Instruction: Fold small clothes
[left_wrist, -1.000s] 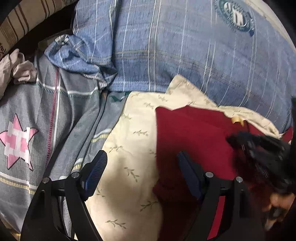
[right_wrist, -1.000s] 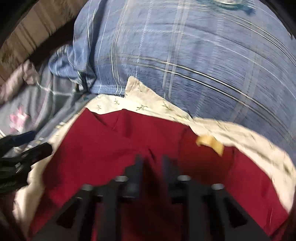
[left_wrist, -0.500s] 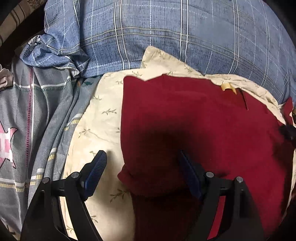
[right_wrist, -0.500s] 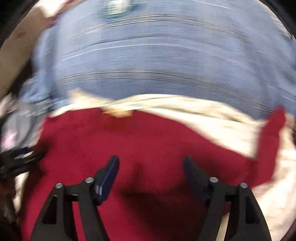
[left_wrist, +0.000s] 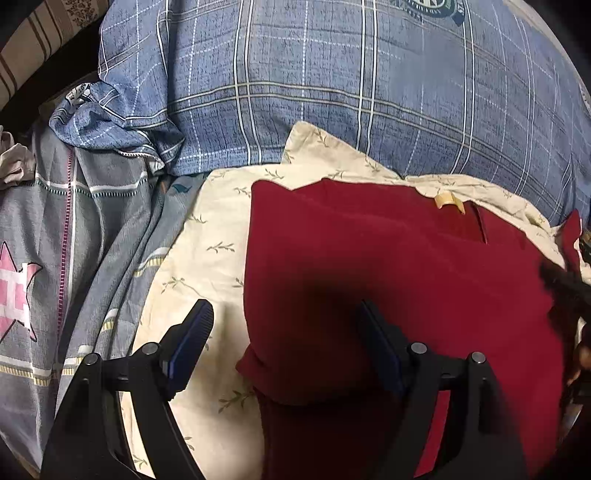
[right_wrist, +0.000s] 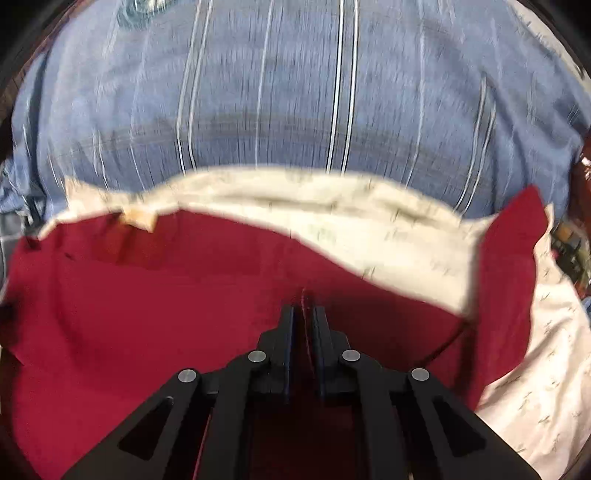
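Dark red garment (left_wrist: 399, 266) lies spread on a cream leaf-print cloth (left_wrist: 207, 258), which sits on the bed against a blue plaid pillow (left_wrist: 332, 85). A small tan label (left_wrist: 447, 201) shows at the garment's far edge. Grey bedding with a pink star (left_wrist: 14, 291) lies to the left.

Left gripper (left_wrist: 284, 343): jaws spread wide, released, straddling the garment's left edge, one finger over the cream cloth, the other over the red fabric.

Right gripper (right_wrist: 303, 314): jaws clenched, pinching a small ridge of the red garment near its far edge. View is motion-blurred.
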